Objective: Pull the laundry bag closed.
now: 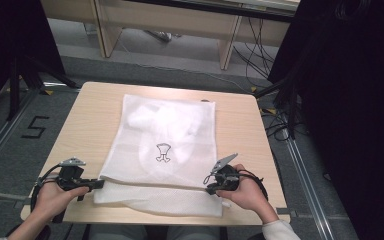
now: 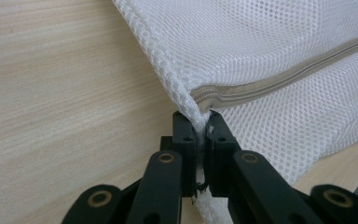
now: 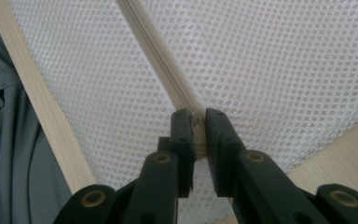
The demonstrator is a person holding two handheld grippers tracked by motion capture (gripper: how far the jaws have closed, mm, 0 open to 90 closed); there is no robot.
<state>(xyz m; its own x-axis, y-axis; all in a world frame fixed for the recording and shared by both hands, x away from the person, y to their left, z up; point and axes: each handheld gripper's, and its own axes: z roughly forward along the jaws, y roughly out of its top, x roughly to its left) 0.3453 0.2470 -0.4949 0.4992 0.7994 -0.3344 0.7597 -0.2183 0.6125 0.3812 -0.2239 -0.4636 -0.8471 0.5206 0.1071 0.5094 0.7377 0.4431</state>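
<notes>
you have your left gripper pinched on the near left corner of the white mesh zip bag on the pale wooden table and your right gripper pinched on its zip, so zipping looks barely begun.

Left claw clamped tight, right claw clamped tight, hands low, wide apart.
</notes>
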